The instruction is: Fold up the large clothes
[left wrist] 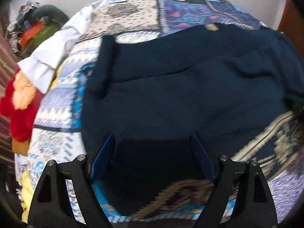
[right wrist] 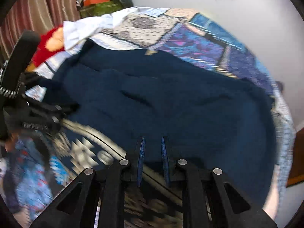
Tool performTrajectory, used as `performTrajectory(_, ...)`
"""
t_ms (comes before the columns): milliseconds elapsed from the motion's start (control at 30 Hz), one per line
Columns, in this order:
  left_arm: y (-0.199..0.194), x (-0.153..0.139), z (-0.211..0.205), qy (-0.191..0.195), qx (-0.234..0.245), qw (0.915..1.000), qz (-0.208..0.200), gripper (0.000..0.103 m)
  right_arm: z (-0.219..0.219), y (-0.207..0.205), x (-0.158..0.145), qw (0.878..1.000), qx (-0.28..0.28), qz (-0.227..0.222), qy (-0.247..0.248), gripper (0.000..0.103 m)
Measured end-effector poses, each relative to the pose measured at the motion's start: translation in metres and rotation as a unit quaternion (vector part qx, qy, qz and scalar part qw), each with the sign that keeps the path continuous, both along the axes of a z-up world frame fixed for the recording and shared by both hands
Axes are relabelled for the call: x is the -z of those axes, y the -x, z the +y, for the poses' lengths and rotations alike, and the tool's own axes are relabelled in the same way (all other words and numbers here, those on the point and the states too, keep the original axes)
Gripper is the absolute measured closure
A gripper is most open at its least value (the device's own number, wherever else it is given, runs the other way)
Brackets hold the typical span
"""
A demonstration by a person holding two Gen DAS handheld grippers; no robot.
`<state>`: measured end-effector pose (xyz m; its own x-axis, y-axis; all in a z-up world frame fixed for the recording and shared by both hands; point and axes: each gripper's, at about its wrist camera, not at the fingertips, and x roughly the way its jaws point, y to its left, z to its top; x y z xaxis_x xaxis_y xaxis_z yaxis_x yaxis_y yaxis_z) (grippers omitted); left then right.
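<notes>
Navy garment (left wrist: 190, 87) is lying spread across the patterned bedspread (left wrist: 133, 15), its near hem lying under the wide-open left gripper (left wrist: 153, 142). Right gripper (right wrist: 153, 142), fingers nearly closed, is gripping nothing visible; bedspread is showing beyond each edge.

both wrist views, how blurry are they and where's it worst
Left wrist view: patterned bedspread smears worst at bottom right, navy garment soft. Right wrist view: blur heaviest at lower left, left gripper streaked; fisheye bends both edges.
</notes>
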<state>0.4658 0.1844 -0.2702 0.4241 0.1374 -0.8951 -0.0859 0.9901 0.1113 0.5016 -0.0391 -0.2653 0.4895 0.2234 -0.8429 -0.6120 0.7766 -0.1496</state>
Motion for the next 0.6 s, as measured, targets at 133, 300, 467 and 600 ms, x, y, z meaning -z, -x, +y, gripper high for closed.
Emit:
performTrajectory(133,0.015,0.0,0.014,-0.025,-0.016,0.9996,-0.001,0.018,-0.025,0.001,-0.003,0.997,0.027,-0.039,0.055,0.09)
performTrajectory(300,0.046,0.005,0.052,-0.031,-0.065,0.9973,0.014,0.018,-0.056,-0.003,-0.005,0.994,0.06,-0.042,0.081,0.09)
performTrajectory(467,0.079,-0.011,0.07,-0.048,-0.085,0.9952,0.003,0.018,-0.105,-0.009,-0.007,0.991,0.106,-0.025,0.082,0.088)
performTrajectory(600,0.107,-0.028,0.082,-0.017,-0.11,0.9937,-0.013,0.018,-0.136,-0.013,-0.017,0.988,0.141,0.003,0.065,0.088)
